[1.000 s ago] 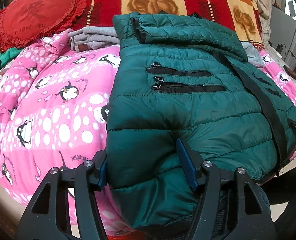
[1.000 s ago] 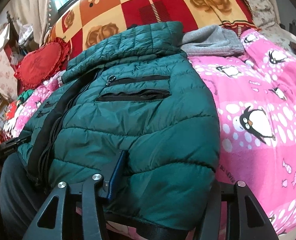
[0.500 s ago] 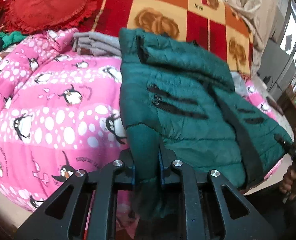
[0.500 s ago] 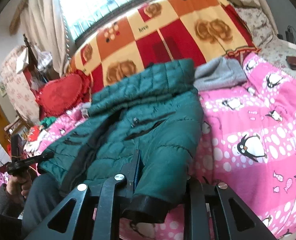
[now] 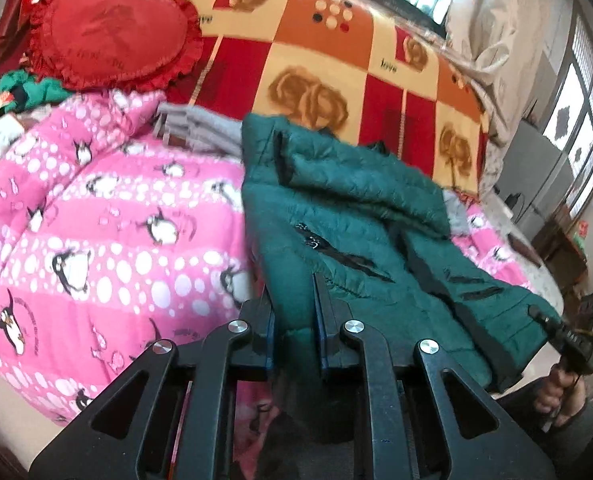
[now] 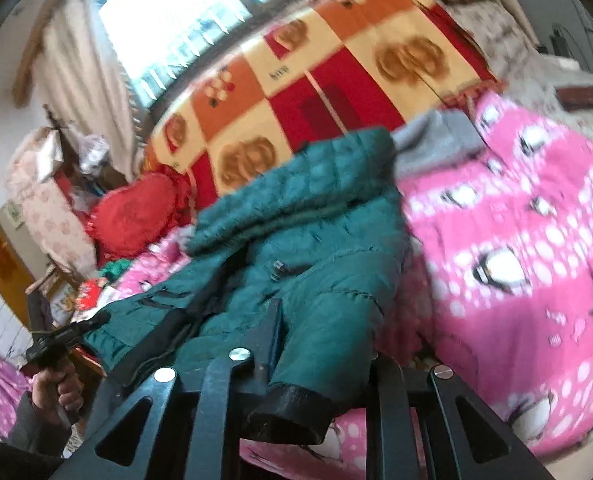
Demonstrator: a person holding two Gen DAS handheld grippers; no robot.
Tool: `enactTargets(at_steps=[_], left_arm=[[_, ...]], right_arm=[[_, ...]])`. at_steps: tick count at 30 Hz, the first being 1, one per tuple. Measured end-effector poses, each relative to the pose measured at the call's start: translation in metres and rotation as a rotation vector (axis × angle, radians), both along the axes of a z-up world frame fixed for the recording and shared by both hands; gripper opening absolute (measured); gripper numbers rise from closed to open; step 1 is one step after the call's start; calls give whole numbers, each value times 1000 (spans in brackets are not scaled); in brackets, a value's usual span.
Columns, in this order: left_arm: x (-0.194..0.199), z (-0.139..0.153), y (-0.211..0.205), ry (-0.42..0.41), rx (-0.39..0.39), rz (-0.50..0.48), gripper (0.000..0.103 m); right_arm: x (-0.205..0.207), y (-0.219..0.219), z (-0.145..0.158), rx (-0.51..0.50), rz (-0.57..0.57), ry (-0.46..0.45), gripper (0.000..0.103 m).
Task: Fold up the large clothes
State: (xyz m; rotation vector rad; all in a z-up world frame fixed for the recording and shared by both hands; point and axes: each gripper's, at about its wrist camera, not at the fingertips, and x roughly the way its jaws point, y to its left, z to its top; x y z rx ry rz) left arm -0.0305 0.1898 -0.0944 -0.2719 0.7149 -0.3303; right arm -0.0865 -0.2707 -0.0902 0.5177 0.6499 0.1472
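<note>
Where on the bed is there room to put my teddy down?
The penguin blanket lies bare between the green jacket and the red heart cushion. More bare blanket lies on the jacket's other side. The folded grey clothes crowd the top.

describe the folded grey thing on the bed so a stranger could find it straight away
Start at the bed's pink penguin quilt and go to its far edge, below the red and orange checked blanket. The folded grey garment lies there beside the green jacket's collar end. It is the only plain grey thing there.
</note>
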Motion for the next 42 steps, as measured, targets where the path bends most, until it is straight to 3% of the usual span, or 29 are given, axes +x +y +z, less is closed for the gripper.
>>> enactTargets(at_steps=[2, 7, 9, 13, 15, 17, 19, 22, 25, 31, 36, 42], left_arm=[[2, -12, 2, 34, -6, 4, 15], [7, -30, 6, 81, -20, -17, 24], [11, -37, 4, 101, -25, -31, 33], [18, -47, -4, 135, -32, -44, 35], [19, -48, -4, 142, -54, -41, 34], [17, -46, -3, 128, -61, -32, 22], [13, -41, -5, 109, -52, -29, 14], [7, -24, -11, 50, -33, -26, 13], [9, -1, -10, 3, -88, -28, 12], [3, 35, -6, -65, -151, -30, 12], [-23, 32, 0, -56, -128, -44, 12], [-52, 23, 13, -44, -132, -31, 12]], right_arm=[[3, -1, -8, 22, 9, 38, 20], [10, -7, -28, 107, 6, 101, 44], [13, -7, -36, 137, 12, 121, 45], [19, 0, -45, 145, 35, 154, 45], [18, 4, -44, 133, 63, 142, 44], [16, 9, -37, 84, 79, 121, 38], [15, 9, -34, 65, 65, 109, 25], [8, -2, -19, 83, 23, 21, 20], [3, -5, 0, 74, 2, -67, 18], [-10, -12, 18, 101, -32, -130, 18], [-25, -13, 32, 113, -37, -141, 18], [-43, 2, 50, 57, -13, -145, 18]])
